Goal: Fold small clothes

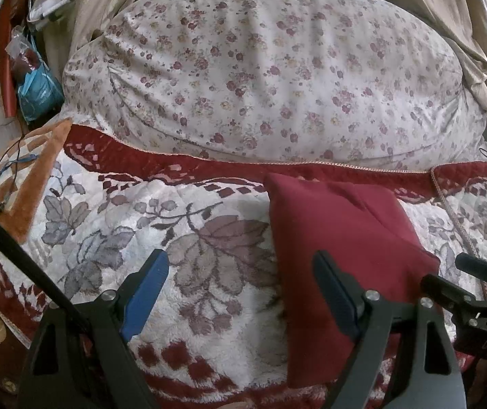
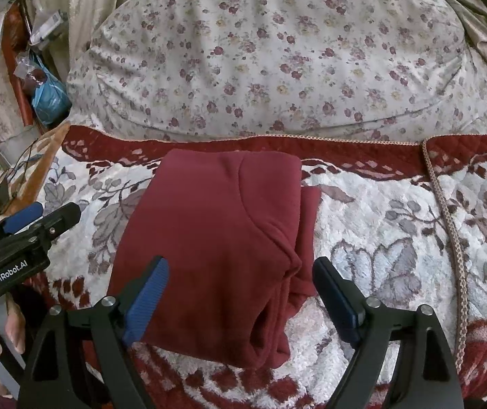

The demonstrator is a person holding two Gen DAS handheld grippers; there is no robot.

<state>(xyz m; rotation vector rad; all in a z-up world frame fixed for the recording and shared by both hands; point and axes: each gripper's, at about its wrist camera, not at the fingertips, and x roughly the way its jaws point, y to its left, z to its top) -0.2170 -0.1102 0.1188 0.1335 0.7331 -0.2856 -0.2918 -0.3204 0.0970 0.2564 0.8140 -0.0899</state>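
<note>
Right wrist view: folded maroon fleece garment (image 2: 223, 238) lies flat on the floral plush bed blanket (image 2: 379, 238), 12 o'clock of right gripper (image 2: 240, 293), jaws apart, empty. Left gripper (image 1: 243, 293) at its 9 o'clock, also spread, likely released.

We had both wrist cameras low over the fleece blanket (image 1: 209, 306), each looking forward between its own fingers toward the floral pillow (image 1: 260, 78) at the far side. The left view sat to the left of the folded red garment (image 1: 342, 255), so the garment filled its right half, while the right view faced the garment (image 2: 216, 238) nearly head-on and close. Both views shared the garment, the blanket's red border (image 2: 345, 150) and the pillow (image 2: 277, 51), and each caught the other gripper at its edge.
</note>
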